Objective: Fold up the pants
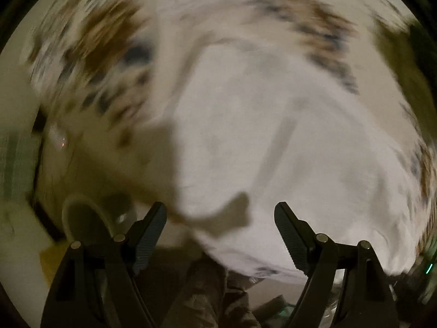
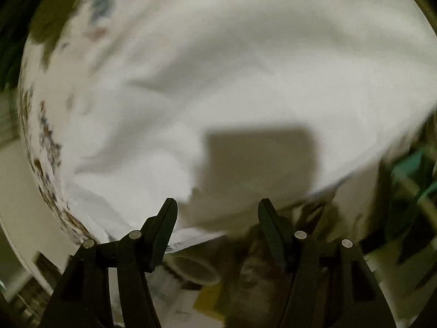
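While both grippers point downward, white pants (image 1: pixel 273 142) lie beneath.

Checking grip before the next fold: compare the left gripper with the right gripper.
The left gripper has its jaws spread wider than the right gripper. The left looks onto white cloth bordered by brown-patterned fabric; the right sees mostly plain white. Both are open and hold nothing.

White pants (image 1: pixel 273 142) spread on a brown-and-blue patterned bedspread (image 1: pixel 103 35), blurred.
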Tool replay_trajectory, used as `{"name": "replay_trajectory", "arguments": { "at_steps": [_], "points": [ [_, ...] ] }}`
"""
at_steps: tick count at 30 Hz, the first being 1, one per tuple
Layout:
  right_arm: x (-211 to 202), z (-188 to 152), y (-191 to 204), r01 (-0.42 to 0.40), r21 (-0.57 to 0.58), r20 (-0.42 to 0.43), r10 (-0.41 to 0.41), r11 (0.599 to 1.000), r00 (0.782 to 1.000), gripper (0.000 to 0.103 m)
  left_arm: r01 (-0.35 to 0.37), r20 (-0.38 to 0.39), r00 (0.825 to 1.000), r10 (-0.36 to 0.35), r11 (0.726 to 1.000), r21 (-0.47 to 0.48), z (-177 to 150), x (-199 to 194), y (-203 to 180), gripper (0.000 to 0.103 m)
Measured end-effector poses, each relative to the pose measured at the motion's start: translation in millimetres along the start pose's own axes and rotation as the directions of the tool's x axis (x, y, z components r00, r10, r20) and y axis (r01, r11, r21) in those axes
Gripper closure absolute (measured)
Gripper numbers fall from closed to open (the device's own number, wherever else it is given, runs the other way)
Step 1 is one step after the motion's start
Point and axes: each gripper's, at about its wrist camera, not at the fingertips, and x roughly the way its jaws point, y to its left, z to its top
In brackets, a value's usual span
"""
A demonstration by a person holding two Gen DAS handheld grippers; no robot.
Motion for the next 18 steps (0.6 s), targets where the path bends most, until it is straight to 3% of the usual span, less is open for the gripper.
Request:
{"name": "replay_trajectory", "arguments": {
  "at_steps": [3,4,5,6,7,10,13,18],
  "points": [
    [20.5,-12.4,-12.3,-0.084,0.096,0.040,0.080,0.992,0.996,0.052,0.053,-0.039,0.997,-0.060,0.987,-0.152,8.0,21.5,36.9,0.026],
    [23.5,-14.6,-16.0,-0.110,0.117,0.050,0.105,0.987,0.993,0.058,0.071,-0.031,0.996,-0.078,0.982,-0.175,11.0,25.0,42.4,0.037],
    [23.7,-15.7,-19.2,-0.123,0.129,0.070,0.115,0.984,0.991,0.069,0.110,-0.020,0.993,-0.117,0.973,-0.204,13.7,29.1,47.6,0.059],
    [27.3,-17.0,-16.8,-0.121,0.135,0.089,0.109,0.983,0.990,0.078,0.140,-0.007,0.989,-0.145,0.965,-0.220,13.3,29.7,51.0,0.072],
    [30.1,-18.2,-14.7,-0.121,0.135,0.103,0.108,0.983,0.989,0.092,0.131,0.012,0.991,-0.131,0.966,-0.222,15.3,27.7,53.3,0.077],
    [25.5,-23.6,-4.1,-0.103,0.098,0.144,0.089,0.990,0.986,0.096,0.138,0.067,0.990,-0.127,0.970,-0.201,14.0,17.0,59.9,0.088],
    [11.7,-32.9,5.9,-0.054,0.039,0.165,0.047,0.998,0.985,0.097,0.121,0.139,0.985,-0.104,0.985,-0.120,11.0,-3.6,63.4,0.090],
    [11.4,-36.4,3.9,0.013,0.016,0.125,-0.015,1.000,0.992,0.097,0.094,0.127,0.988,-0.083,0.992,-0.080,15.9,-3.4,66.3,0.090]
  ]
}}
